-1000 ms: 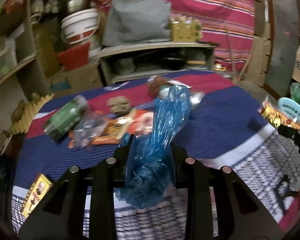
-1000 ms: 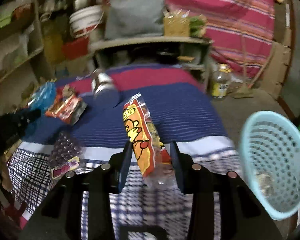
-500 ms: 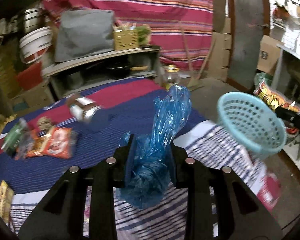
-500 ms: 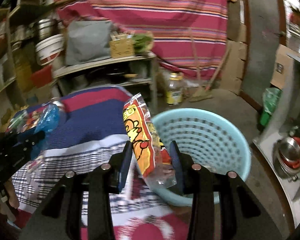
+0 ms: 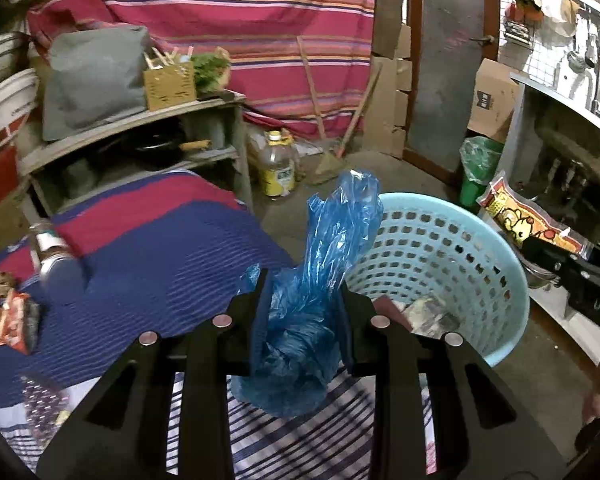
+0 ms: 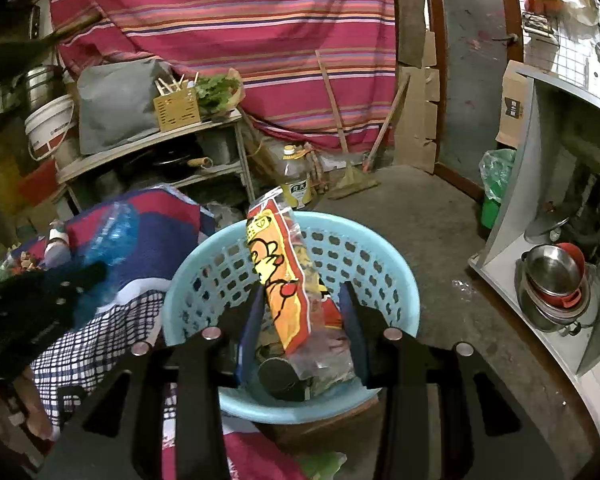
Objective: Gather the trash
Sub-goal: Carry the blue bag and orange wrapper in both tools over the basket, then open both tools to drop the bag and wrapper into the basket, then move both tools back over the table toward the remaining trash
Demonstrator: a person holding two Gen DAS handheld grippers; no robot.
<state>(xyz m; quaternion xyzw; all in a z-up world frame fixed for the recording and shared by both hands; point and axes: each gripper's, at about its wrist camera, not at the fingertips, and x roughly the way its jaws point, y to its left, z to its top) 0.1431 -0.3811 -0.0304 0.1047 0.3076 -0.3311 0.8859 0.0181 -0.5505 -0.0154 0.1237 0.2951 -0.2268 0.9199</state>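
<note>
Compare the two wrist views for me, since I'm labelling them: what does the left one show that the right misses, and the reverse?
Only the left view: an orange snack packet on the striped blanket. Only the right view: stacked steel pots on a low shelf. Both: the pale blue perforated plastic basket, the crumpled blue plastic bag in the left tongs, and the cartoon-printed orange wrapper in the right tongs.
</note>
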